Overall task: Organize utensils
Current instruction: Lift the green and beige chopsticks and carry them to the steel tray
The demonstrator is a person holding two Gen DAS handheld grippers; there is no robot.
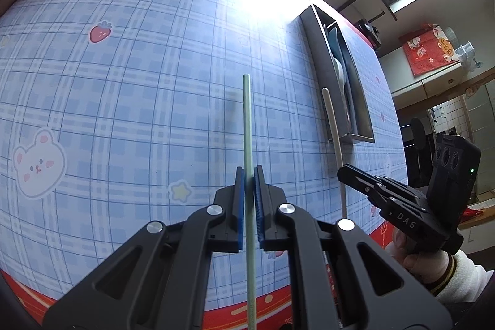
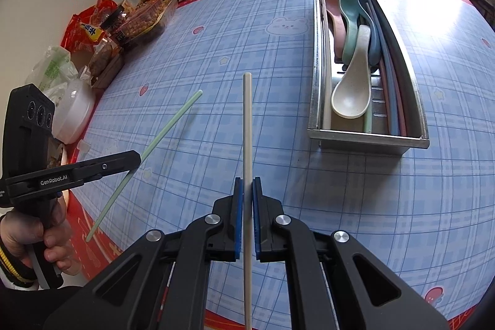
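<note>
1. Left wrist view: left gripper [image 1: 249, 175] is pinched tight on a green chopstick [image 1: 246, 113], pads pressing it from both sides. The stick runs straight out along the fingers, tip off the blue checked tablecloth [image 1: 123, 67], w/ a faint shadow beside it.
2. Same view, to the right: the metal tray [image 1: 321, 57] sits fwd and right of this gripper, long axis running away from the camera, near end facing us. Right gripper [image 1: 340, 172] shows there too, clamped on a cream chopstick [image 1: 332, 119] whose tip lies just beside the tray's near corner in the pic.
3. Right wrist view: right gripper [image 2: 247, 184] squeezed shut on the cream chopstick [image 2: 247, 119], stick pointing dead ahead. Tray [image 2: 368, 139] is fwd-right, spoons and chopsticks already lying lengthwise in it.
4. Same view, left side: left gripper [image 2: 139, 158] holds the green chopstick [image 2: 167, 126] slanting up-right, well apart from the tray.
5. My read: right hand's nearer the tray, prob goes first. Its stick already runs roughly parallel to the tray's length, so mostly a shift right. Green one needs more swing to line up.
</note>
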